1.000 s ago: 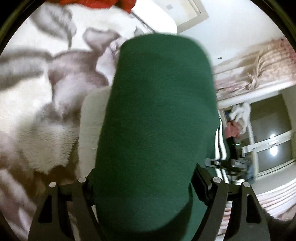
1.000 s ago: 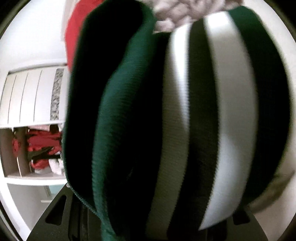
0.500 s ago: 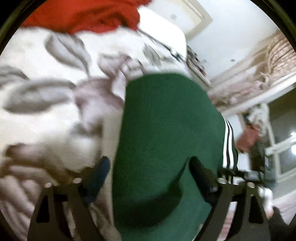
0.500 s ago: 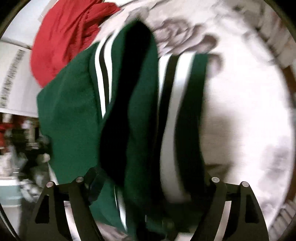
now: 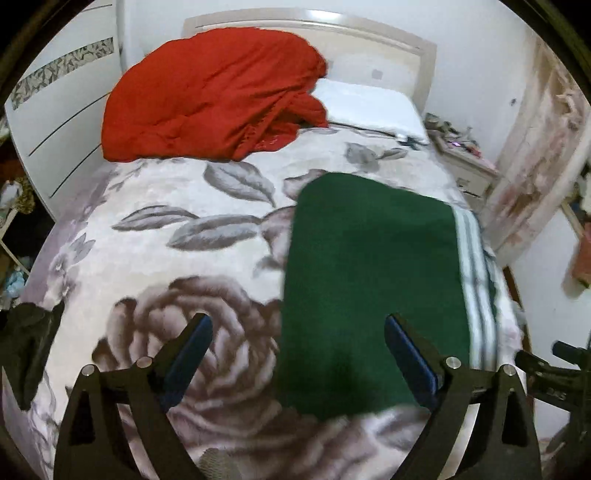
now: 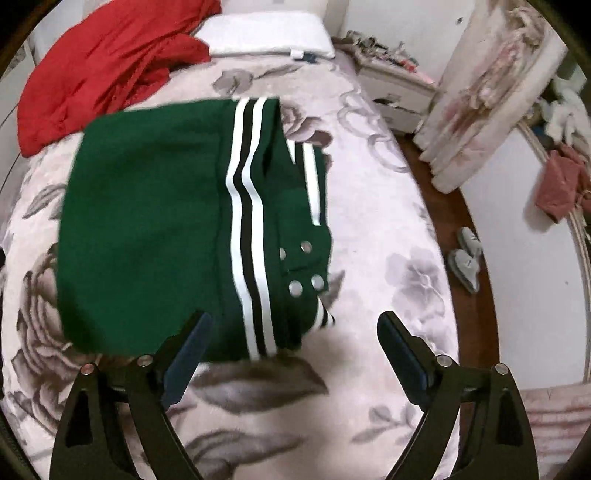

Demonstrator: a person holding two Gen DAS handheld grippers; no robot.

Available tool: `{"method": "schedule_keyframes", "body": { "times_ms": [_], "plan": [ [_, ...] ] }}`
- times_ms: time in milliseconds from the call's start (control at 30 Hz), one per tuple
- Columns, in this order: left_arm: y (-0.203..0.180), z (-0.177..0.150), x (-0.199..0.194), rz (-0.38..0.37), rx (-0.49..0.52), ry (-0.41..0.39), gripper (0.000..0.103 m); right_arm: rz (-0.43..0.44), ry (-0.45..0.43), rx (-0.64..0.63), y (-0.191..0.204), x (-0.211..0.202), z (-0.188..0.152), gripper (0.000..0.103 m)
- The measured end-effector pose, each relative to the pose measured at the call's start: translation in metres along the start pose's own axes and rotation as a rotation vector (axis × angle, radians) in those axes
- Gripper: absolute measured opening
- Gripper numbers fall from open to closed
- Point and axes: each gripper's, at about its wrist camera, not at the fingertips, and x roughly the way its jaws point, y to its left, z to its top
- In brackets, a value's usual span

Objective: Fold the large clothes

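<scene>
Green folded garment [image 6: 147, 229] lies blurred on the bedspread [image 6: 388, 229]; both tongs [image 5: 297, 343] [image 6: 293, 341] released, grasping nothing.

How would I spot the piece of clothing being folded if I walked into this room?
Look at the bed with the floral blanket. The red bedding is heaped at the headboard end; nearer the foot lies the green garment, folded into a flat rectangle. Only it is dark green, with white stripes and metal snaps along one edge.

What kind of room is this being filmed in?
Almost certainly a home bedroom. A bed with a floral blanket and a white headboard fills the view, a pillow lies at its head, and a cluttered nightstand stands beside it. A folded green garment lies on the blanket.
</scene>
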Motion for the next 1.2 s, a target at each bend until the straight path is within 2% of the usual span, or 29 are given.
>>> {"method": "schedule_keyframes", "body": {
  "times_ms": [200,467,667,933,1200],
  "plan": [
    [-0.033,-0.014,-0.076,-0.011,0.033,-0.023,0.095,0.008,-0.073,0.02,-0.015,-0.101,-0.038,0.093],
    [-0.058,-0.036,-0.223,0.005,0.062,-0.096,0.095,0.004,-0.198,0.036,-0.049,-0.272,-0.1,0.093],
    [-0.07,-0.052,-0.325,0.037,0.065,-0.142,0.095,0.04,-0.275,0.032,-0.074,-0.39,-0.144,0.093],
    [-0.083,-0.071,-0.421,0.053,0.056,-0.196,0.095,0.069,-0.361,0.031,-0.104,-0.503,-0.197,0.094],
    [-0.09,-0.077,-0.467,0.075,0.053,-0.189,0.095,0.075,-0.393,0.01,-0.122,-0.567,-0.225,0.094]
  ]
}}
